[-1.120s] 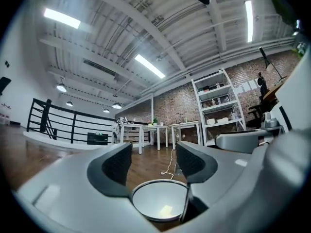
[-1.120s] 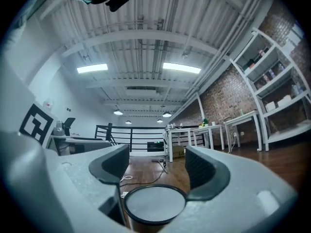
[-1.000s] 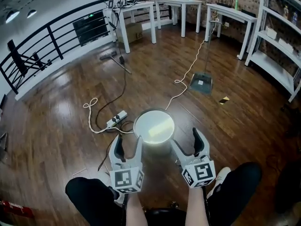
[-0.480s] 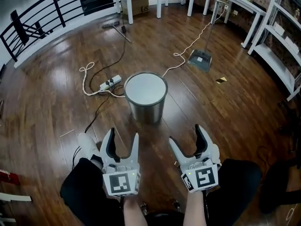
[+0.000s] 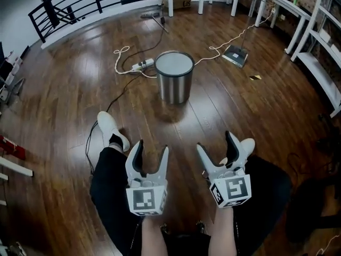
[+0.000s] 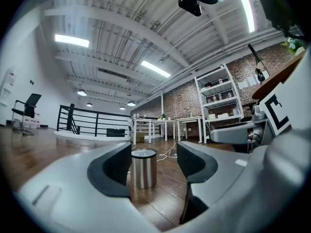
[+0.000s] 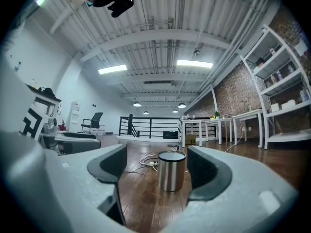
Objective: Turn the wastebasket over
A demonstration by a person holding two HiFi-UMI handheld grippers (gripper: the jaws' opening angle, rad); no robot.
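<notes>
Loft workspace: brick wall (image 6: 181, 101), white tables (image 7: 219, 122), shelving rack (image 6: 219, 87), wood floor (image 5: 69, 89), railing (image 5: 80, 1).

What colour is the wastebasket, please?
The wastebasket is silver metal; right gripper view shows it best.

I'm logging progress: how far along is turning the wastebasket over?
Done: possibly the flip itself. The wastebasket stands on the floor with a flat closed face on top, perhaps its base; I cannot tell. In hand: nothing. The left gripper and right gripper are open, empty and well short of it. Left: the whole flip, if that face is a lid.
</notes>
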